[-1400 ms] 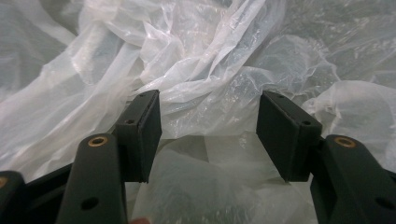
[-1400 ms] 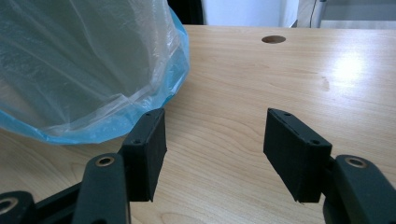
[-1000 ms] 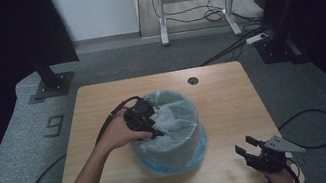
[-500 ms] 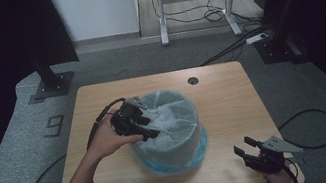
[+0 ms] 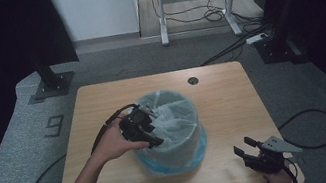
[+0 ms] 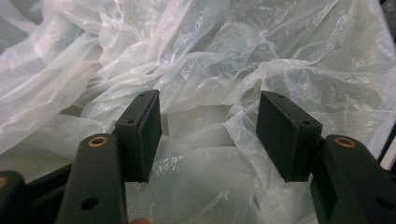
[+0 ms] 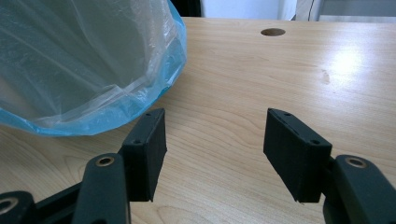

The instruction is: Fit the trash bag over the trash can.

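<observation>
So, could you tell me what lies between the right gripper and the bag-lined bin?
Only bare wooden tabletop. The right gripper view shows it between the open right gripper and the bin; the high view agrees.

A single large digit "9" [image 5: 56, 125] can be read in the high view. It is marked in dark strokes on the grey carpeted floor [image 5: 21, 162], just left of the bench [image 5: 222, 91] and near the black foot of a stand [image 5: 52, 85]. Nothing else is legible on the things in view.
</observation>
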Demonstrator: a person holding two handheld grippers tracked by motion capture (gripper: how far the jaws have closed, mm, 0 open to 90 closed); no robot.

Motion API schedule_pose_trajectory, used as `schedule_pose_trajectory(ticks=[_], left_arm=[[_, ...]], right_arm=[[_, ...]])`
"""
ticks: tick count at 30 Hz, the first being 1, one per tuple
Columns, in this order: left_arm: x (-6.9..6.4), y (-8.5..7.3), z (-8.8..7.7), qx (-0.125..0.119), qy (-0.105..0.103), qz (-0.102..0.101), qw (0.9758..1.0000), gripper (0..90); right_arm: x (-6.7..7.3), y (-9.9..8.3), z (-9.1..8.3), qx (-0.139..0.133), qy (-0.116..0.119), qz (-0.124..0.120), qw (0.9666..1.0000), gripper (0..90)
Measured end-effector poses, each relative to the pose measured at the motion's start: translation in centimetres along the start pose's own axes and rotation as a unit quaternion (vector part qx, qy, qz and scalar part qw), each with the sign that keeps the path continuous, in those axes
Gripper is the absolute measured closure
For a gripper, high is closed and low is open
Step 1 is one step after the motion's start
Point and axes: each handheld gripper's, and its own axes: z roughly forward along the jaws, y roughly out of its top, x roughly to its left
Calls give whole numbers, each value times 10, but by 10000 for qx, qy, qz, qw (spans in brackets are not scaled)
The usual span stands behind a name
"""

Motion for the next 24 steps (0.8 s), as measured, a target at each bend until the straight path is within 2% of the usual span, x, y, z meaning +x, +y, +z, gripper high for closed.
schedule_pose_trajectory(ticks=[5,10,14,18,21,24], left_arm=[[1,-2,-2,-153,-18,-43,9999,396],[3,-10,-15,-554,66,-173,9983,363],[3,-18,-30,-976,144,-249,9948,345],[3,-26,-39,-1260,223,-345,9912,335],[3,-37,-43,-1500,284,-429,9873,334],[2,-48,-46,-1712,445,-505,9829,339]], right_arm=[[-1,0,-1,-3,-10,7,10000,385],[-2,1,-3,-52,3,43,10000,386],[-2,1,-3,-49,-11,50,10000,386],[-1,0,-1,-24,-19,31,10000,386],[-1,0,-1,-5,-26,16,10000,385],[-1,-1,-1,1,-31,22,10000,385]])
